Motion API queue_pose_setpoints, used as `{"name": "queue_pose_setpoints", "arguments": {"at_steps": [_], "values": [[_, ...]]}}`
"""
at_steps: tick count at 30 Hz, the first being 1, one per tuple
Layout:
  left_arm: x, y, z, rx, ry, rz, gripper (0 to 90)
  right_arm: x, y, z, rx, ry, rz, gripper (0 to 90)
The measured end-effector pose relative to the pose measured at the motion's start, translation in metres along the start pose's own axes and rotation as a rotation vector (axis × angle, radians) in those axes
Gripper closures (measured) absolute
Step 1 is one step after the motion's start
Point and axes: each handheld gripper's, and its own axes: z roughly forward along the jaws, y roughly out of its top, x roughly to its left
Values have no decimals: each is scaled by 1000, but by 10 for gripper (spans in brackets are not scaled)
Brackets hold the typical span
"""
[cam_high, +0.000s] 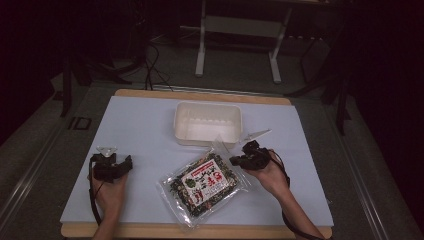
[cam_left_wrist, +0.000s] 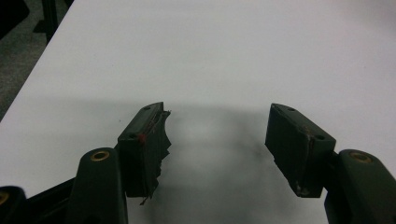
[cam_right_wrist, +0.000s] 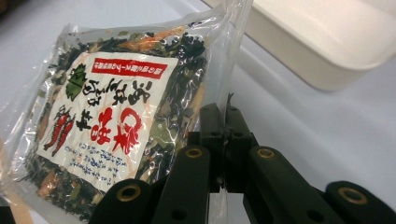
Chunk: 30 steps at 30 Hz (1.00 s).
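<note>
A clear packet of dark dried food (cam_high: 204, 186) with a white and red label lies on the white table cover, near the front centre. My right gripper (cam_high: 235, 160) is at the packet's right edge, and in the right gripper view its jaws are shut on the clear plastic edge of the packet (cam_right_wrist: 116, 116), which tilts up from the table. My left gripper (cam_high: 131, 161) rests at the left of the table, apart from the packet. In the left gripper view that gripper (cam_left_wrist: 215, 135) stands open over bare cover, with nothing between its fingers.
A white rectangular tub (cam_high: 207, 122) stands behind the packet at the table's middle; its near wall (cam_right_wrist: 299, 60) is close to my right gripper. The white cover (cam_high: 135, 125) has a wooden edge around it. Table legs and cables lie on the floor beyond.
</note>
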Motion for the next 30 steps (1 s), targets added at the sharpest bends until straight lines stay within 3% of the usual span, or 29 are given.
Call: {"name": "queue_pose_setpoints", "arguments": {"at_steps": [15, 30], "values": [[0, 0, 0, -1, -1, -4, 382, -4, 24, -18, 1, -39, -53, 894], [1, 0, -1, -9, -3, -8, 380, -9, 35, -28, -10, -42, -60, 894]]}}
